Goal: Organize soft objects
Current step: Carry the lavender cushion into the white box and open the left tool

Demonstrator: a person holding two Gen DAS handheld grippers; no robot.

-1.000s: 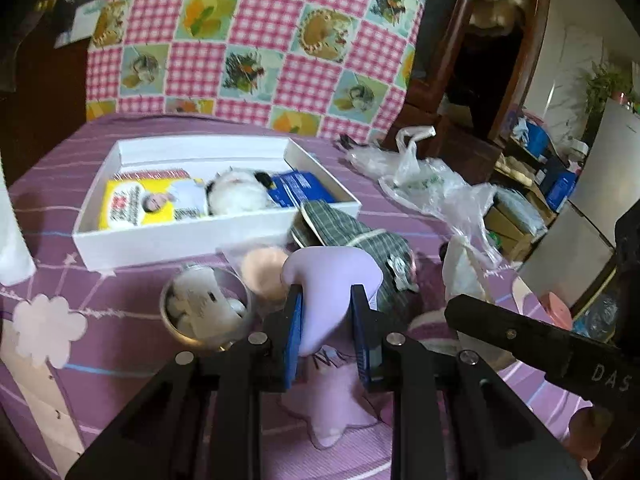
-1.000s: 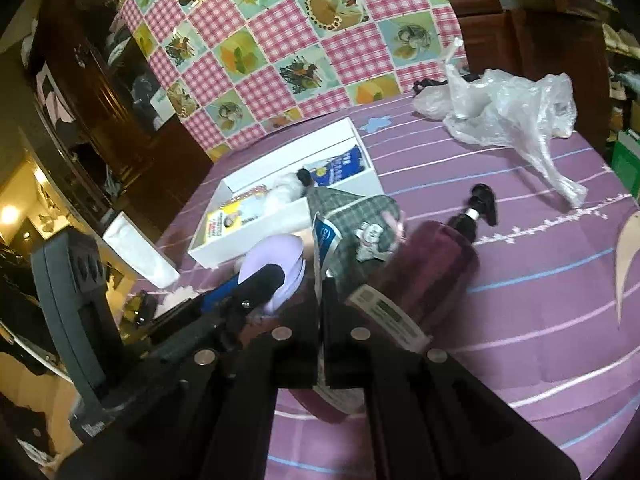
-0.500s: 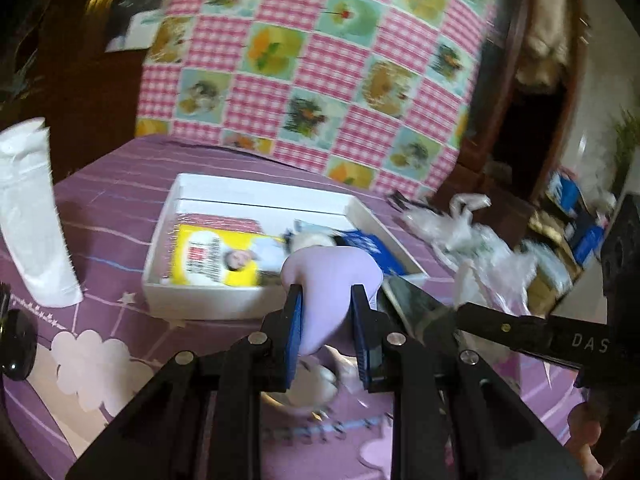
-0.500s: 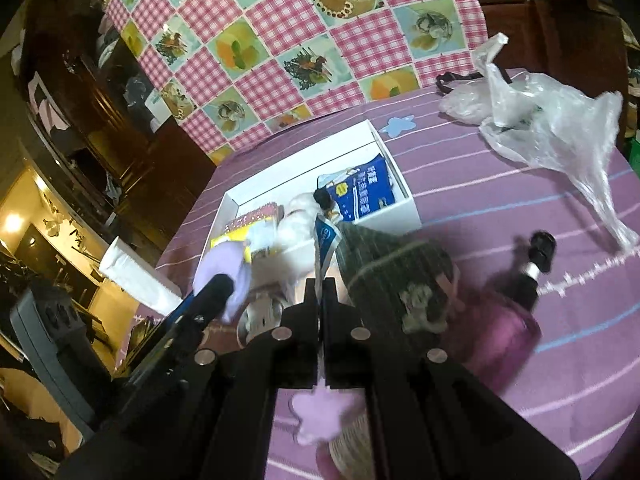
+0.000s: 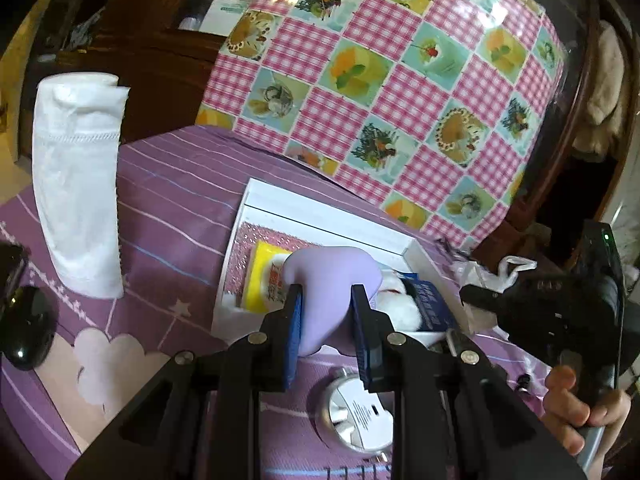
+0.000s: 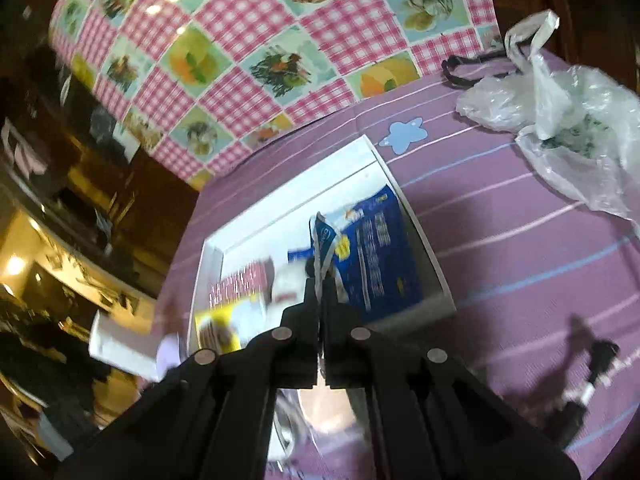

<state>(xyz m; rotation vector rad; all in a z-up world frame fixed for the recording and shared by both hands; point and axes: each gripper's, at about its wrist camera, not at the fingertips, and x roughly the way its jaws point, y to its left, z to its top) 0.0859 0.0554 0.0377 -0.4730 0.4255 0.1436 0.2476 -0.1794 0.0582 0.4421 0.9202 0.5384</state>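
**Gripping soft items above the white box**

Pinched between the blue pads (image 5: 294,322) of the left gripper (image 5: 326,320) is a lilac soft toy (image 5: 332,280), whose rounded top bulges above the fingertips; it is held in the air in front of the white box's near wall. Behind it, inside the white box (image 5: 320,216), a yellow packet (image 5: 260,280), a white plush with dark markings (image 5: 402,306) and a blue packet (image 5: 430,304) are seen lying side by side, with a pink patterned card under the yellow packet. Just below the left gripper, a round metal tin (image 5: 352,412) is seen on the purple striped tablecloth (image 5: 172,200). Farther left, a white paper roll (image 5: 78,176) is stood upright on the cloth, and a black rounded object lies at the picture's left edge. At the right, the other gripper's handle is grasped by a hand (image 5: 580,408).

The right gripper (image 6: 320,280) is clenched fully, and a thin strip of blue-and-white material (image 6: 322,240) is caught between its fingertips; what it belongs to cannot be told. It is held over the box, in front of the blue packet. Beyond the box, a pale blue star sticker (image 6: 404,136) and a crumpled clear plastic bag (image 6: 560,120) are seen on the cloth, and a pink checked cloth with picture squares (image 6: 280,40) is draped behind the table. A dark pump bottle (image 6: 588,380) is seen blurred at the lower right.
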